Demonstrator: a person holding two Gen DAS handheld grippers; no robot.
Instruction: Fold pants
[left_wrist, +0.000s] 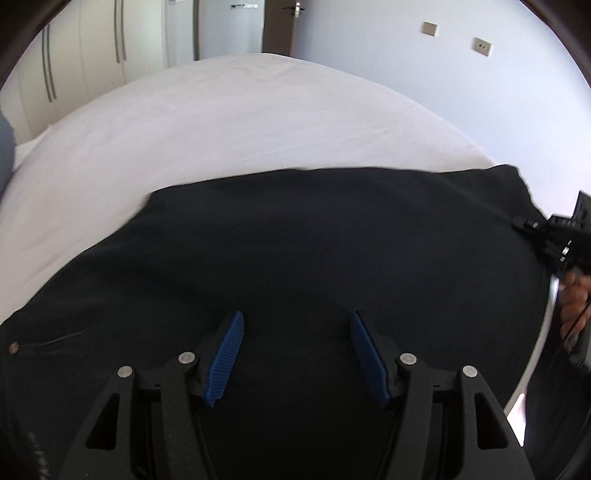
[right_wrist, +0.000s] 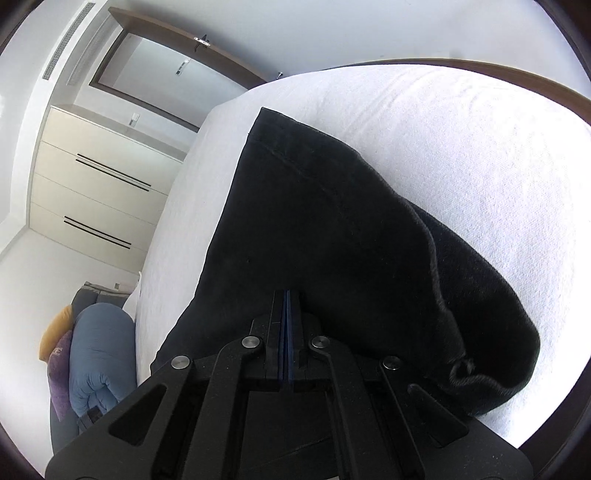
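Black pants (left_wrist: 295, 240) lie spread on a white bed (left_wrist: 221, 122). My left gripper (left_wrist: 297, 325) is open just above the near part of the pants, its blue pads (left_wrist: 227, 354) wide apart with nothing between them. My right gripper (right_wrist: 287, 295) is shut on the edge of the pants (right_wrist: 314, 229) and lifts the cloth a little off the bed (right_wrist: 461, 155). The right gripper also shows at the far right of the left wrist view (left_wrist: 517, 223), pinching the pants' right corner. A drawstring (right_wrist: 461, 369) hangs at the waistband.
White wardrobes (left_wrist: 74, 66) and a dark door (left_wrist: 280, 26) stand beyond the bed. Wall sockets (left_wrist: 482, 46) sit on the right wall. A blue bundle with purple and yellow items (right_wrist: 92, 350) lies beside the bed. A drawer unit (right_wrist: 99, 192) stands against the wall.
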